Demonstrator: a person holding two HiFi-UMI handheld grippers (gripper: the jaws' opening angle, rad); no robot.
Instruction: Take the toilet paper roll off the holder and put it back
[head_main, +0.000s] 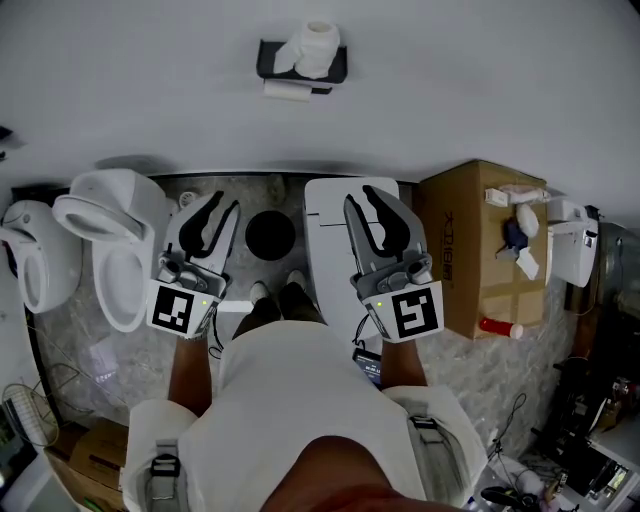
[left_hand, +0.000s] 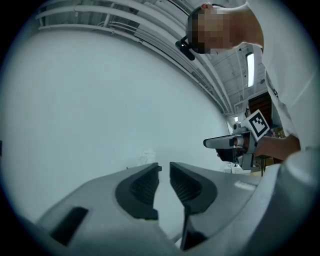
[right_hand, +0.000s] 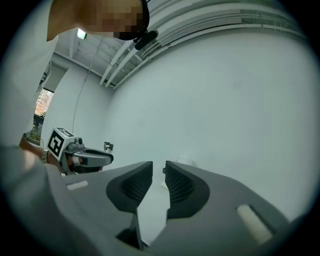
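Person: white shirt (head_main: 300, 400) fills the bottom of the head view, both forearms reaching forward.
Left gripper (head_main: 224, 202): held up in front of the body, above the floor beside the toilet; marker cube near the hand.
Left fingers (left_hand: 142, 187): a little apart, with a narrow gap between the dark ribbed pads; nothing between them, only the pale wall behind.
Right gripper (head_main: 362, 197): held at about the same height as the left one, over a white unit (head_main: 330, 250) that stands against the wall.
Right fingers (right_hand: 182, 187): also a little apart, narrow gap, holding nothing.
Toilet paper roll (head_main: 318, 45): white, sitting on the holder, with a loose end hanging at its left side; well apart from both grippers.
Holder (head_main: 340, 68): small black bracket fixed on the wall (head_main: 480, 90), high above the floor things.
Toilet (head_main: 110, 235): white, at the left, seat open.
Cardboard box (head_main: 465, 250): at the right of the white unit, small things lying on its top.
Floor: a round black object (head_main: 270, 233) lies between the two grippers.
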